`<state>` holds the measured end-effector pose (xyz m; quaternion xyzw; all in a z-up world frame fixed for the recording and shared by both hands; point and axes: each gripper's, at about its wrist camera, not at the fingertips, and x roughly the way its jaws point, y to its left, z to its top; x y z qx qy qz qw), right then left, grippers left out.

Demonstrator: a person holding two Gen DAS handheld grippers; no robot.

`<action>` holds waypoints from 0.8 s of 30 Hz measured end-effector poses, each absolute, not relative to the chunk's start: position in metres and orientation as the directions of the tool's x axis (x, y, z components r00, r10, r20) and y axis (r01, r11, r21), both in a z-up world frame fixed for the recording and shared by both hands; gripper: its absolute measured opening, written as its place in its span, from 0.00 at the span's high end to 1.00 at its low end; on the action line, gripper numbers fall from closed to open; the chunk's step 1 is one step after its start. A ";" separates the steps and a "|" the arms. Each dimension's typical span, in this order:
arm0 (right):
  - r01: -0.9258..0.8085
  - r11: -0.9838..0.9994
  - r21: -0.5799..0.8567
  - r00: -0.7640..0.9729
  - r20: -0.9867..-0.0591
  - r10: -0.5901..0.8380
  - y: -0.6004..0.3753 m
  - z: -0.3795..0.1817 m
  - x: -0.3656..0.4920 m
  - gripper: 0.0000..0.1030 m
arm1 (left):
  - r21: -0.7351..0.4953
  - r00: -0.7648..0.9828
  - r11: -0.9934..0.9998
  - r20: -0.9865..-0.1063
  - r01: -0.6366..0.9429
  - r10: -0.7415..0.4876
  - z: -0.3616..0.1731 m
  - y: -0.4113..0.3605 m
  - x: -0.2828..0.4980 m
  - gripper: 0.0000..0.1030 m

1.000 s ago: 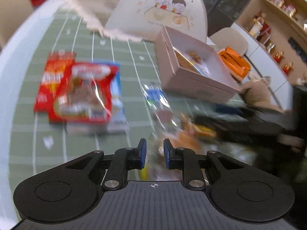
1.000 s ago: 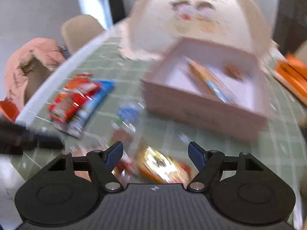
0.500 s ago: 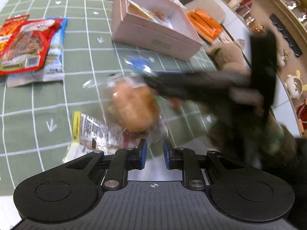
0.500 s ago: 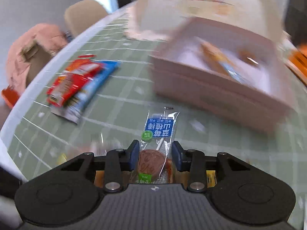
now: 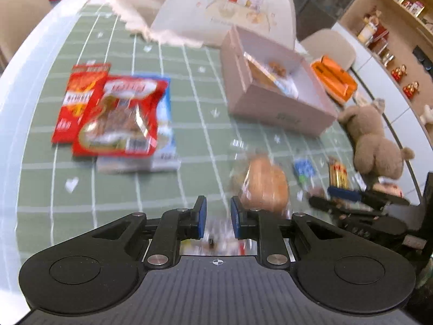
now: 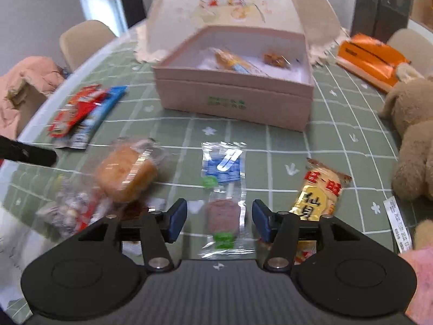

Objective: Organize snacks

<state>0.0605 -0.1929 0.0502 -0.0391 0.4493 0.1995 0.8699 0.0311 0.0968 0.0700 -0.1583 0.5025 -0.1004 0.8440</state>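
My right gripper (image 6: 219, 218) hovers low over the green checked cloth with its jaws opening. A clear packet (image 6: 223, 178) with a blue label and a brown round snack lies flat between them, and the pads do not press on it. A wrapped bun (image 6: 127, 173) lies to its left and a gold and red cracker packet (image 6: 319, 197) to its right. The pink box (image 6: 235, 100) behind holds two small snacks. My left gripper (image 5: 217, 216) is shut with only a narrow gap. The bun (image 5: 263, 187) lies just right of it, and a blurred wrapper shows under its fingers.
Red and blue snack bags (image 5: 119, 116) lie at the left of the cloth. A mesh food cover (image 6: 224, 5) stands behind the box. A teddy bear (image 6: 414, 135) and an orange pack (image 6: 370, 57) sit at the right. Chairs ring the table's white edge.
Half a second ago my right jaws were closed on the clear packet. Now they stand apart and the packet lies on the cloth. The left view dipped toward the bun, then swung back.
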 end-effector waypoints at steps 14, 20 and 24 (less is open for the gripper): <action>-0.390 0.920 -0.019 0.576 -0.785 0.228 -0.148 0.048 0.077 0.32 | -0.410 0.279 0.911 -0.871 0.041 -0.405 0.047 0.084 0.002 0.79; -0.484 0.871 0.084 0.482 -0.805 0.346 -0.148 0.039 0.059 0.30 | -0.357 0.349 0.931 -0.884 -0.072 -0.312 0.039 0.103 0.011 0.78; -0.521 0.844 0.123 0.415 -0.828 0.377 -0.132 0.035 0.052 0.28 | -0.373 0.472 0.913 -0.842 -0.162 -0.261 0.042 0.120 0.031 0.78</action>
